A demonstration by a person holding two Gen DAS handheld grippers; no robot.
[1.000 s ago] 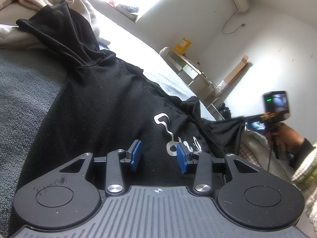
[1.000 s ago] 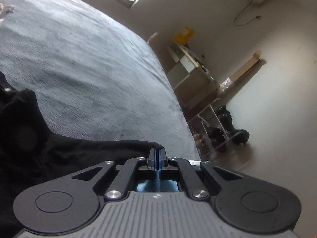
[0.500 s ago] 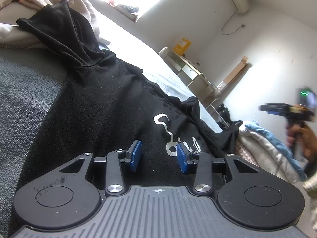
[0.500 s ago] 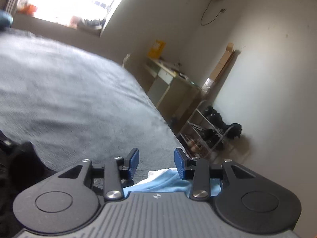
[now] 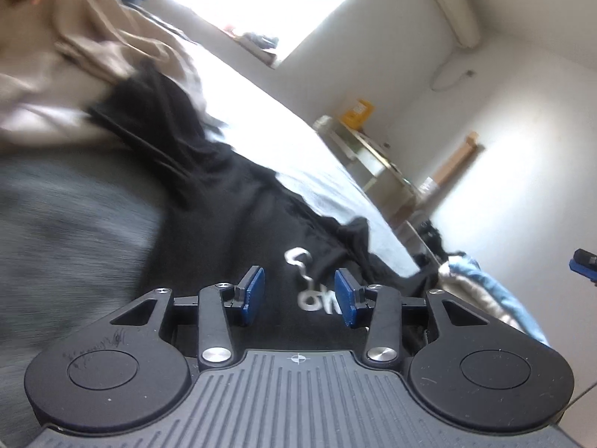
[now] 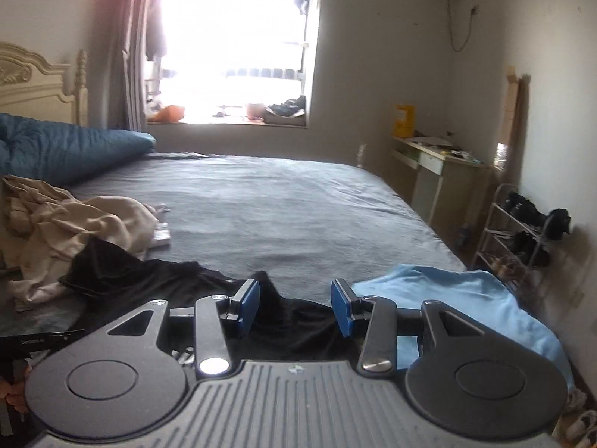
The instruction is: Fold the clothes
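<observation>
Hoodie point(image 5: 231, 216), black with white print, lies spread flat on grey bed point(image 5: 74, 224), hood end toward beige clothes pile point(image 5: 74, 56). Left view: left hand-held gripper point(image 5: 299, 296) low over hoodie's printed chest, jaws apart and opening, nothing between pads, frame motion-blurred. Folded blue-and-white garments point(image 5: 477, 283) sit off hoodie's right edge. Right view: right hand-held gripper point(image 6: 294, 308) above hoodie's near edge point(image 6: 291, 313), jaws apart and opening, no cloth between blue pads. Light blue towel point(image 6: 447, 295) just right of it at bed corner; beige pile point(image 6: 67, 224) left.
</observation>
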